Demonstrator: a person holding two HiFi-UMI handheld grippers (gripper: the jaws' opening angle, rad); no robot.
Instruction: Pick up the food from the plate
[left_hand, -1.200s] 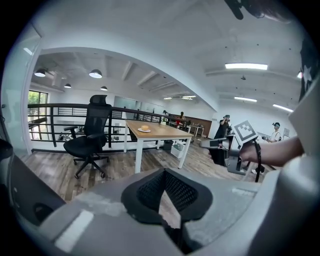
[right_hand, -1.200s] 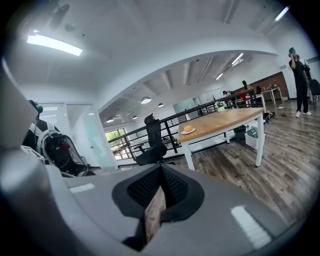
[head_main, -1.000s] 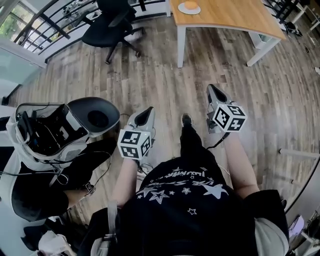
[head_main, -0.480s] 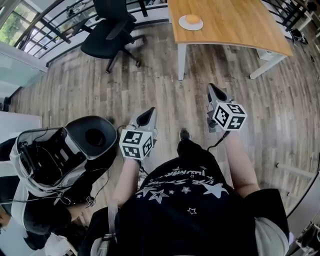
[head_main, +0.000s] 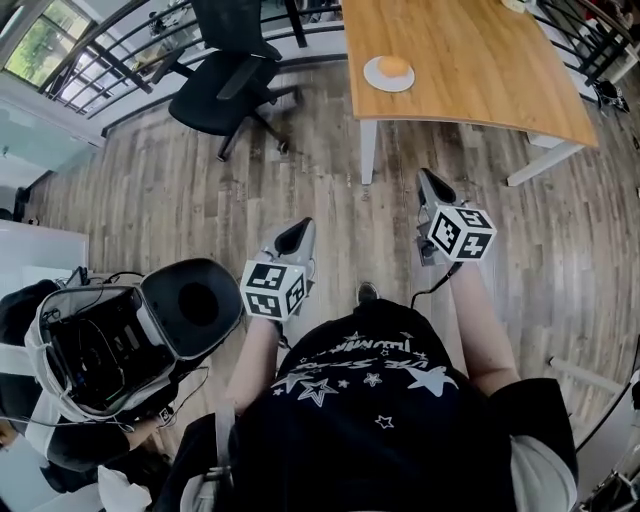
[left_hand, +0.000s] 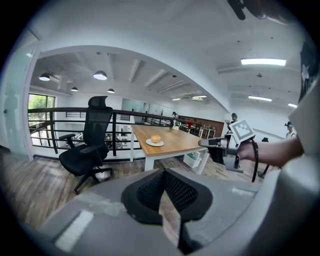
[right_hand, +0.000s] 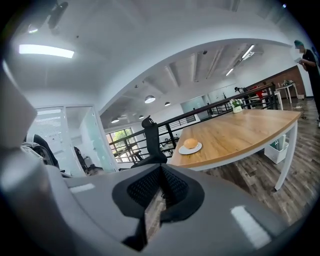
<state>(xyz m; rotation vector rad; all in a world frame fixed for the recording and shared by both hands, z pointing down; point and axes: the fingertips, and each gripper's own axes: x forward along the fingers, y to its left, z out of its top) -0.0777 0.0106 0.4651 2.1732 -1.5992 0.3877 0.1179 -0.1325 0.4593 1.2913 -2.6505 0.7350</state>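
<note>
A round golden bun (head_main: 394, 67) lies on a small white plate (head_main: 374, 78) near the left edge of a wooden table (head_main: 470, 60), far ahead of both grippers. My left gripper (head_main: 296, 232) and right gripper (head_main: 430, 182) are held side by side over the wood floor, both pointing toward the table. In the left gripper view the bun (left_hand: 156, 139) is small and distant beyond the left gripper (left_hand: 164, 172), whose jaws are shut and empty. The right gripper view shows the bun (right_hand: 190, 143) past the right gripper (right_hand: 161, 167), also shut with nothing held.
A black office chair (head_main: 232, 75) stands left of the table by a black railing (head_main: 110, 60). A black-and-white machine with cables (head_main: 120, 335) sits on the floor at lower left. White table legs (head_main: 368, 150) stand ahead. People stand far off at the back.
The table and plate have come closer and lower in the head view as the person walks toward them. Both grippers are carried along, still shut. The machine at left has slid back.
</note>
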